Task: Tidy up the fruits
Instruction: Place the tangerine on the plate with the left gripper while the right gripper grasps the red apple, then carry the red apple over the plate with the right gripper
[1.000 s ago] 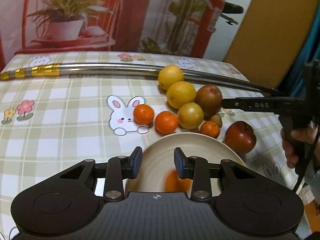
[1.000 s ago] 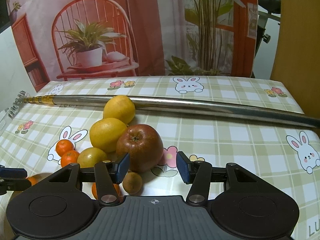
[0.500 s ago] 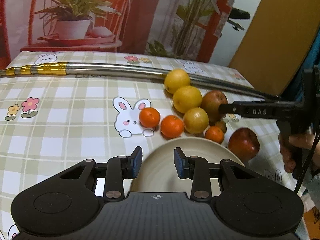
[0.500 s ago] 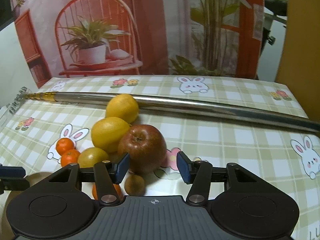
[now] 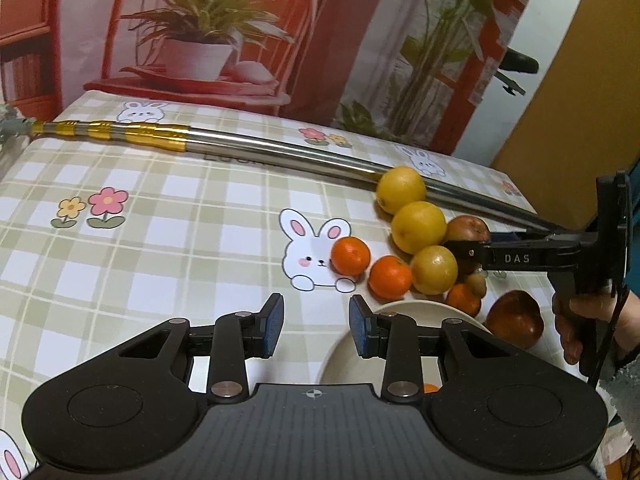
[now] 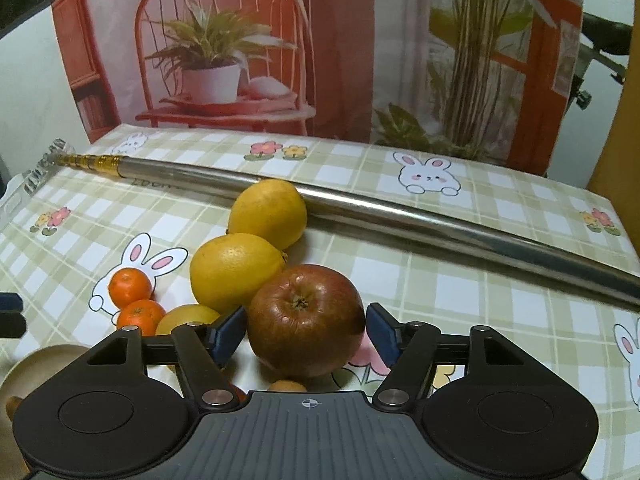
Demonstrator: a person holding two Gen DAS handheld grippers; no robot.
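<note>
Red and round, the apple (image 6: 306, 320) sits squarely between the right jaws, stem dimple up, so it offers no long axis to line up with. The right gripper (image 6: 306, 330) has just been opening its jaws; they now straddle the apple at its widest, with a sliver of gap at each pad, not yet pressing. This hand is plainly the nearer one. The apple rests on the counter (image 6: 440, 276), touching a lemon (image 6: 236, 270) behind it on its left. The left gripper (image 5: 316, 328) hangs with jaws narrowly parted and empty, beside the plate (image 5: 416, 312), which holds a bit of orange fruit. Checked bunny oilcloth covers the counter, likely slick. A steel pole (image 6: 400, 208) lies across the back; a printed chair-and-plant backdrop hangs behind
</note>
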